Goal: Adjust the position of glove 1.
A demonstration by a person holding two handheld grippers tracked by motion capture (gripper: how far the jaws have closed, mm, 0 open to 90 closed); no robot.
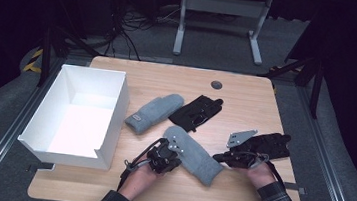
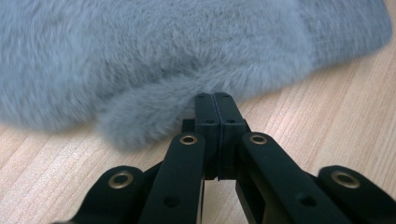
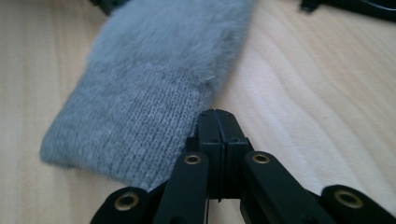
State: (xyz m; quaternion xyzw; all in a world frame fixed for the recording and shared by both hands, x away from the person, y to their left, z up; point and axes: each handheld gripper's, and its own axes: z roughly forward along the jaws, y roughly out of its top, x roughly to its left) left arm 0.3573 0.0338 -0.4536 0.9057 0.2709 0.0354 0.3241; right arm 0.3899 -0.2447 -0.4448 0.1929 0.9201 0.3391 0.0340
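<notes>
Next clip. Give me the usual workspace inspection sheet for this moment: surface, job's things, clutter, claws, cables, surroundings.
Surface: light wooden table, with a round dark grommet near the far edge.
Job's things: near grey mitten between the claws; second grey mitten beside the white box, which is open; black glove mid-table; another black glove at the right.
Clutter: nothing seen.
Claws: left claw shut at the mitten's fluffy edge; right claw shut at its knitted cuff; whether either pinches fabric cannot be told.
Cables: one trails from the left claw; a bundle on the floor behind.
Surroundings: dark room, white desk frame beyond.
</notes>
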